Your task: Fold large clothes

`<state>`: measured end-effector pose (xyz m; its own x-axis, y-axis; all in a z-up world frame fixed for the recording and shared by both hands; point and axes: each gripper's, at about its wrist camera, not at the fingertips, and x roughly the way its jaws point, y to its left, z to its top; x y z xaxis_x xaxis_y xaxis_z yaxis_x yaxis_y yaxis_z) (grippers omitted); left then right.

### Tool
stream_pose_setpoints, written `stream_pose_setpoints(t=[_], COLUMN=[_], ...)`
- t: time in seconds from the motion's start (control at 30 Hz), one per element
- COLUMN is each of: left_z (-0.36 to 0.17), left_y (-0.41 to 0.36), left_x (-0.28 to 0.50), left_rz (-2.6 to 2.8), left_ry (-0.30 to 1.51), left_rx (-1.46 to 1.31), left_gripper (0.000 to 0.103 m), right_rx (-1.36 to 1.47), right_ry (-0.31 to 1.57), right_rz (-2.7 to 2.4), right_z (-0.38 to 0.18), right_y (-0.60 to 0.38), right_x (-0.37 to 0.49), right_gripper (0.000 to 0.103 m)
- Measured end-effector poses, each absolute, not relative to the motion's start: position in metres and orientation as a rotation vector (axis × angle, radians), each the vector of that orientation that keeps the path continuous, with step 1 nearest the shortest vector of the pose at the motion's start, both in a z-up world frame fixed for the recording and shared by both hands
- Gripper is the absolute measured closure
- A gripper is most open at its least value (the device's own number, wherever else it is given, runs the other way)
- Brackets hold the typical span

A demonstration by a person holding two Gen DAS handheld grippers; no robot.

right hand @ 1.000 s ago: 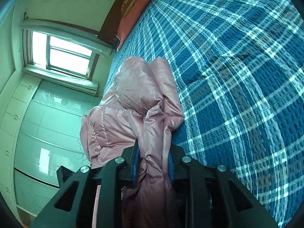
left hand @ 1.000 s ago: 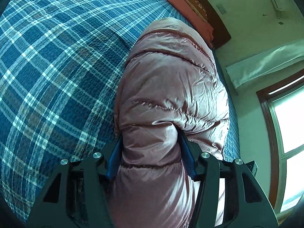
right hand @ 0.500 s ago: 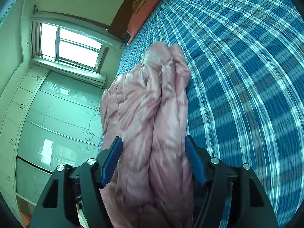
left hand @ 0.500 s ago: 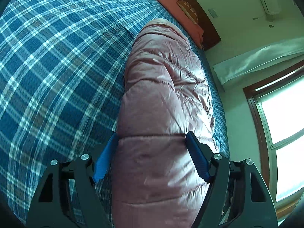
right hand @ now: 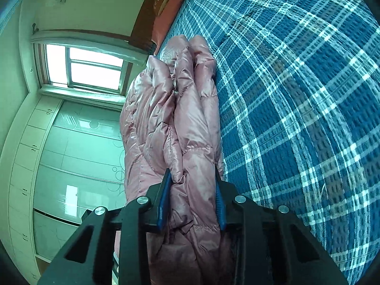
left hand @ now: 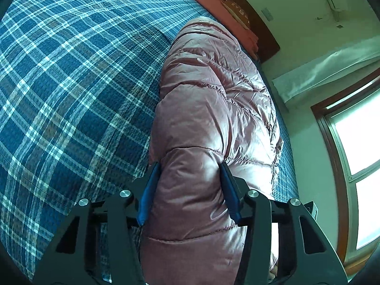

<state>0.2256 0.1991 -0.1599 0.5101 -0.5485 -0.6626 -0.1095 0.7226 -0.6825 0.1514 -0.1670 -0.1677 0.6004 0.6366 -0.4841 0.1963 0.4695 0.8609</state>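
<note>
Your pink puffer jacket (left hand: 213, 123) lies bunched along the window-side edge of the plaid bed (left hand: 71, 83), bulky, soft and slippery-skinned. Your left gripper (left hand: 190, 190) and right gripper (right hand: 192, 197) have just been closing, and each now pinches a thick padded fold; grip at quilted seams.

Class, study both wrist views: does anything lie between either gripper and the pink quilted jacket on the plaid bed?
Nothing visible does. The left gripper and right gripper have just closed their jaws directly on the pink quilted jacket, which lies on the blue plaid bedspread.
</note>
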Motion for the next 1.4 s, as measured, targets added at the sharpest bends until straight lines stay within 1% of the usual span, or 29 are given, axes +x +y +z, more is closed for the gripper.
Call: stream_pose_setpoints(t=[0.47, 0.57, 0.7, 0.8, 0.93, 1.0, 1.4], left_z=[-0.156, -0.155, -0.155, -0.153, -0.143, -0.138, -0.104], left_y=[0.198, 0.199, 0.201, 0.203, 0.202, 0.201, 0.188], left_x=[0.222, 0.22, 0.216, 0.212, 0.204, 0.199, 0.161], left_rz=[-0.27, -0.258, -0.233, -0.224, -0.195, -0.187, -0.121], left_ry=[1.01, 1.006, 1.014, 1.014, 1.004, 0.999, 0.945], left_rx=[-0.736, -0.749, -0.774, -0.78, -0.729, -0.696, -0.454], left_gripper=[0.052, 0.051, 0.043, 0.042, 0.037, 0.036, 0.031], right_rx=[1.098, 1.109, 1.105, 1.09, 1.061, 1.041, 0.862], right_ry=[0.891, 0.873, 0.862, 0.857, 0.855, 0.852, 0.851], right_rz=[0.299, 0.289, 0.267, 0.244, 0.205, 0.19, 0.095], right_z=[-0.167, -0.166, -0.162, -0.155, -0.144, -0.137, -0.098], right_y=[-0.158, -0.159, -0.16, -0.16, -0.162, -0.163, -0.154], right_x=[0.135, 0.129, 0.122, 0.114, 0.101, 0.094, 0.041], right_gripper=[0.07, 0.067, 0.062, 0.057, 0.05, 0.049, 0.049])
